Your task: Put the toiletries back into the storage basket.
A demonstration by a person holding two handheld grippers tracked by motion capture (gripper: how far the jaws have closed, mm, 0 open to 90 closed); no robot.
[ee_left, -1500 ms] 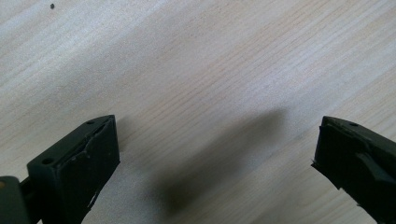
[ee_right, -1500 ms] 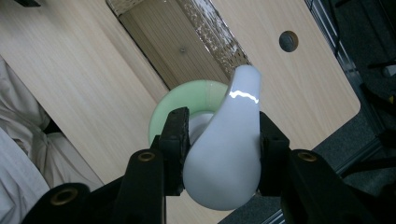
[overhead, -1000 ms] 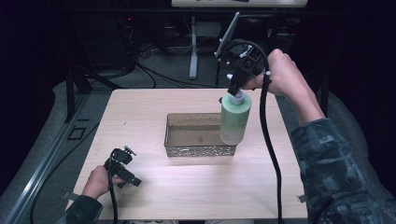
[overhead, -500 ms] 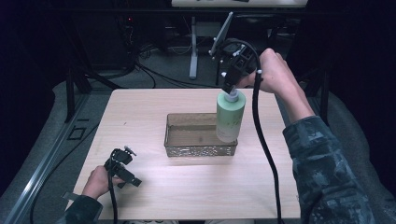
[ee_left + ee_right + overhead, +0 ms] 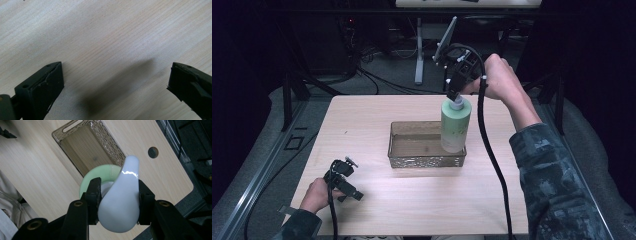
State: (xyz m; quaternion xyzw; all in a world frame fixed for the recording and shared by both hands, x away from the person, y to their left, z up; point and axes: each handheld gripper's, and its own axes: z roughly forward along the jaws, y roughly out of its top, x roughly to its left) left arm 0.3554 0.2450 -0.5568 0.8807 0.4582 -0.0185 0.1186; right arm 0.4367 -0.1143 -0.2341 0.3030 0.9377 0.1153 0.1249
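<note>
Right gripper point(image 5: 455, 96) clamping green pump bottle point(image 5: 455, 126) over basket point(image 5: 427, 161) | next: lowering inside | left gripper point(image 5: 115, 87) resting, jaws apart.

- Right gripper point(image 5: 456, 95) points down above the table's point(image 5: 362, 120) far side, jaws clamped on the white pump head point(image 5: 120, 202) of a green bottle point(image 5: 455, 125); right hand point(image 5: 497, 80) grips it from behind, forearm raised
- Left gripper point(image 5: 343, 176) rests low at the table's near left corner, jaws wide apart, left hand point(image 5: 314, 195) behind it
</note>
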